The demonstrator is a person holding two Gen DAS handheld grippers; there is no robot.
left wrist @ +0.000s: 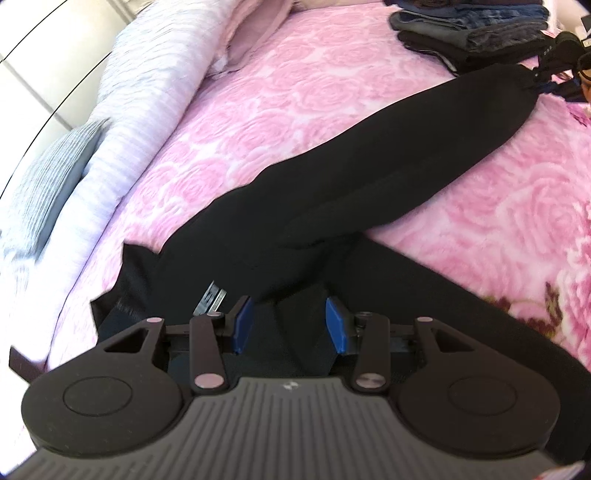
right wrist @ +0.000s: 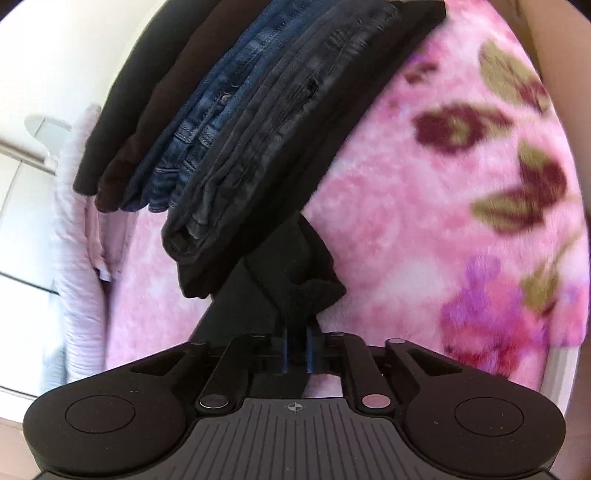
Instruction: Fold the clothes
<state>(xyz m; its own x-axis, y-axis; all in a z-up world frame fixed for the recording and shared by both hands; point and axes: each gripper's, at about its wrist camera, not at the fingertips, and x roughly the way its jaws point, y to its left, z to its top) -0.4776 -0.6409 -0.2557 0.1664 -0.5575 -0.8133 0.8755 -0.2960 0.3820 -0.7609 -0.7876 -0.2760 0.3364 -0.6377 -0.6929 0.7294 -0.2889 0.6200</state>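
Observation:
Black trousers point(left wrist: 369, 173) lie stretched across the pink rose blanket point(left wrist: 295, 96), one leg running up to the far right. My left gripper point(left wrist: 290, 325) is open, its blue pads point(left wrist: 242, 325) just above the waist end of the trousers, holding nothing. My right gripper point(right wrist: 295, 354) is shut on the black trouser leg end point(right wrist: 299, 266), which bunches up just past its fingertips. It also shows far off in the left wrist view point(left wrist: 546, 74), at the leg's far end.
A stack of folded dark clothes and blue jeans point(right wrist: 236, 122) sits on the pink blanket point(right wrist: 443, 184) right beside the held leg end; it also shows in the left wrist view point(left wrist: 469, 29). A white quilt point(left wrist: 140, 92) and a grey pillow point(left wrist: 55, 173) lie at the left.

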